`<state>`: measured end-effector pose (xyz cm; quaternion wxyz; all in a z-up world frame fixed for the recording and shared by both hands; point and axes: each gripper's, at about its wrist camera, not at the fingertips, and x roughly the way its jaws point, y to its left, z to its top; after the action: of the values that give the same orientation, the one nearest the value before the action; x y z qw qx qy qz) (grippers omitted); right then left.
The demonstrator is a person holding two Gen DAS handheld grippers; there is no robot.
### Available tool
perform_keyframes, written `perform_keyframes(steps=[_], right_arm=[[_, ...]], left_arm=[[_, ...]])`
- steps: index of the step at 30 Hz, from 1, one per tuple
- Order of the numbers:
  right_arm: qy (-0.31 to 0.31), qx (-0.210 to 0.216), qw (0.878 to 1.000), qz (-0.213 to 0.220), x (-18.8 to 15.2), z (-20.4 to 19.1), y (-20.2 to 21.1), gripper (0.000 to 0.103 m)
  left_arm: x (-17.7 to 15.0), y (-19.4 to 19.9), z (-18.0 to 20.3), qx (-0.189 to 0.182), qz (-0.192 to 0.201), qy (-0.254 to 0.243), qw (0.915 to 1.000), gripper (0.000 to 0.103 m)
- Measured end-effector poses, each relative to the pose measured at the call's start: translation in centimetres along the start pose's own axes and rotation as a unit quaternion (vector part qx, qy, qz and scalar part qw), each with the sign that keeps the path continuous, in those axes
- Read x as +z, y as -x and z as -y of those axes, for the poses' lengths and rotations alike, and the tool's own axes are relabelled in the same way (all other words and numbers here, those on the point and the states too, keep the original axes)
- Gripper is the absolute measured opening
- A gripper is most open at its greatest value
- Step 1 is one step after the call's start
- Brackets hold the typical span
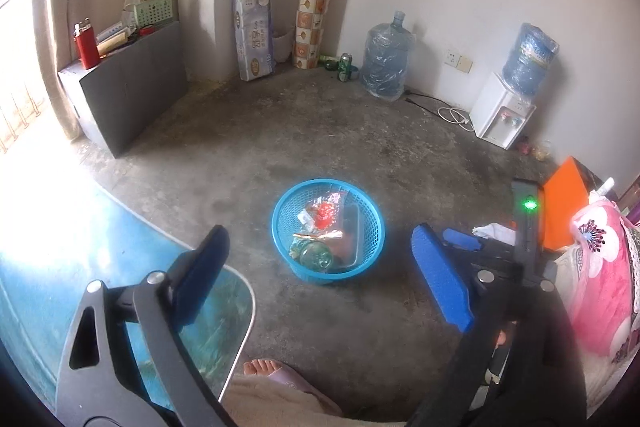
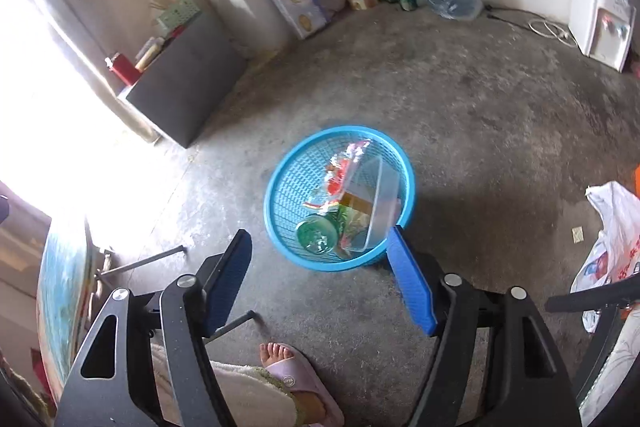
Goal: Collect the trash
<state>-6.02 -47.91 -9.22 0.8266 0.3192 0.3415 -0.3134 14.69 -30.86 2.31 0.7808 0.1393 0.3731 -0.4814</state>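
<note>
A blue mesh basket stands on the concrete floor and shows in the right wrist view too. It holds trash: a clear plastic box, a green bottle, red wrappers. My left gripper is open and empty, high above the floor, short of the basket. My right gripper is open and empty, above the basket's near rim. The right gripper also shows at the right of the left wrist view.
A glass table edge is at the lower left. A dark box, water jugs and a dispenser line the walls. A white plastic bag lies at the right. My slippered foot is below.
</note>
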Motion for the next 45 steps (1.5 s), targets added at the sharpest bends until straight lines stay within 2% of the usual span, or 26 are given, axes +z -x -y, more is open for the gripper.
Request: perform_keyframes(steps=[4, 6, 9, 13, 15, 18, 20, 22, 25, 28, 32, 36, 45], right_arm=[[0.071, -0.02, 0.995, 0.069, -1.3, -5.9, 5.1, 0.093], [0.102, -0.031, 0.989, 0.103, -2.0, -8.5, 7.2, 0.096], [0.142, -0.036, 0.98, 0.134, -3.2, -11.7, 9.7, 0.096], [0.165, -0.046, 0.976, 0.137, -4.8, -14.2, 11.6, 0.096], [0.166, -0.065, 0.974, 0.138, -5.6, -15.1, 12.4, 0.096], [0.165, -0.113, 0.964, 0.173, -7.4, -16.1, 13.6, 0.096], [0.17, -0.136, 0.959, 0.183, -8.4, -16.7, 14.0, 0.096], [0.173, -0.153, 0.959, 0.167, -8.9, -17.3, 13.9, 0.096], [0.165, -0.164, 0.962, 0.145, -9.5, -18.0, 13.8, 0.097], [0.171, -0.168, 0.96, 0.147, -9.8, -18.7, 14.0, 0.097], [0.174, -0.175, 0.958, 0.144, -9.7, -19.2, 13.9, 0.096], [0.171, -0.176, 0.961, 0.13, -9.6, -19.4, 13.6, 0.096], [0.175, -0.171, 0.963, 0.118, -9.6, -19.7, 13.3, 0.096]], left_arm=[[-3.5, 4.1, -1.0, 0.051, 0.025, 0.028, 0.998, 0.093], [-4.9, 6.0, -1.3, 0.075, 0.04, 0.039, 0.9956, 0.094], [-6.6, 8.3, -1.4, 0.124, 0.066, 0.052, 0.9887, 0.094], [-8.6, 10.3, -1.6, 0.174, 0.079, 0.071, 0.979, 0.094], [-9.4, 10.7, -1.8, 0.206, 0.077, 0.076, 0.9726, 0.094], [-10.8, 11.4, -2.0, 0.249, 0.072, 0.073, 0.963, 0.094], [-11.5, 11.8, -2.3, 0.258, 0.067, 0.076, 0.9607, 0.094], [-12.3, 12.0, -2.7, 0.266, 0.058, 0.088, 0.9584, 0.094], [-14.1, 12.4, -3.8, 0.261, 0.039, 0.125, 0.9564, 0.094], [-15.0, 12.2, -4.9, 0.265, 0.028, 0.157, 0.9508, 0.094], [-15.4, 13.3, -6.0, 0.287, 0.05, 0.186, 0.9383, 0.094], [-15.1, 14.4, -6.5, 0.288, 0.07, 0.207, 0.9322, 0.094], [-14.7, 13.7, -7.0, 0.281, 0.045, 0.221, 0.9328, 0.094]])
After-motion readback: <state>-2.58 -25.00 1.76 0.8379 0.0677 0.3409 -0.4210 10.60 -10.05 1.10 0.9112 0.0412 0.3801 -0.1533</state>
